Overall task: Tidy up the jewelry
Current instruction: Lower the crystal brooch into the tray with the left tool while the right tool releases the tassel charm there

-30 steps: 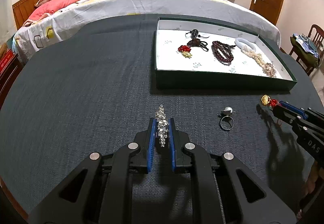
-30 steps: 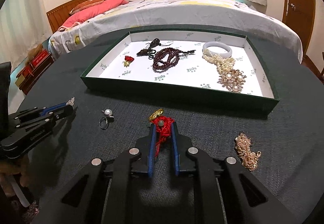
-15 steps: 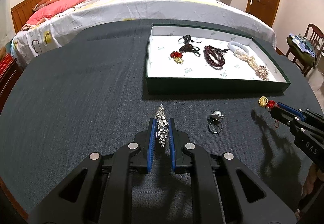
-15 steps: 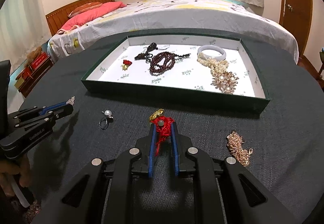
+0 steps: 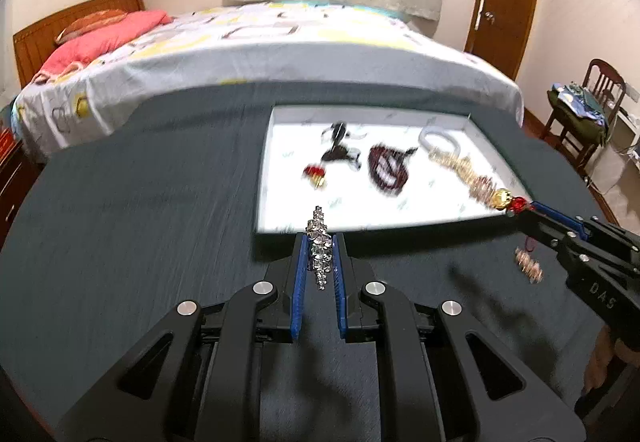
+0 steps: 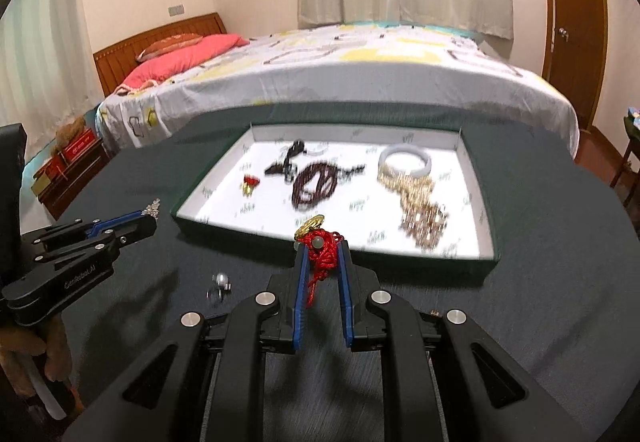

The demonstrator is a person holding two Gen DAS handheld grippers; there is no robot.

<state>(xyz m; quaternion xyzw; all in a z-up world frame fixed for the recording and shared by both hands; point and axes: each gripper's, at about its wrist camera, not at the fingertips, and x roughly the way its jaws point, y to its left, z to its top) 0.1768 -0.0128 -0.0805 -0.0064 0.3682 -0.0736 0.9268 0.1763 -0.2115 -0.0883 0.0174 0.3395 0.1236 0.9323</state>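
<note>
Both my grippers have come forward since a second ago, so the tray's (image 5: pixel 486 134) near wall now sits right at my fingertips instead of well ahead. My left gripper (image 5: pixel 319 254) has its jaws clamped on the crystal brooch (image 5: pixel 319 242), which stands upright between the blue pads (image 5: pixel 299 274), its tip at twelve o'clock over the tray's near edge. My right gripper (image 6: pixel 321 256) has its jaws pinched on the red knotted charm (image 6: pixel 322 252), its gold piece poking out at eleven o'clock and a red cord hanging down between the pads.

From the right wrist view, the tray holds a small red-and-gold charm (image 6: pixel 250 182) at its nine o'clock side, a dark pendant (image 6: pixel 290 158) beside it, the dark red bead bracelet (image 6: pixel 314 182) in the middle, and the white bangle (image 6: pixel 405 162) with the pearl and gold chain (image 6: pixel 420 206) toward three o'clock. A pearl ring (image 6: pixel 219 284) lies on the dark bench (image 6: pixel 560 282) at my nine o'clock, near the tray but outside it. From the left wrist view, a gold chain piece (image 5: pixel 528 266) lies on the bench at three o'clock, under the right gripper. Much of this is motion-blurred.
</note>
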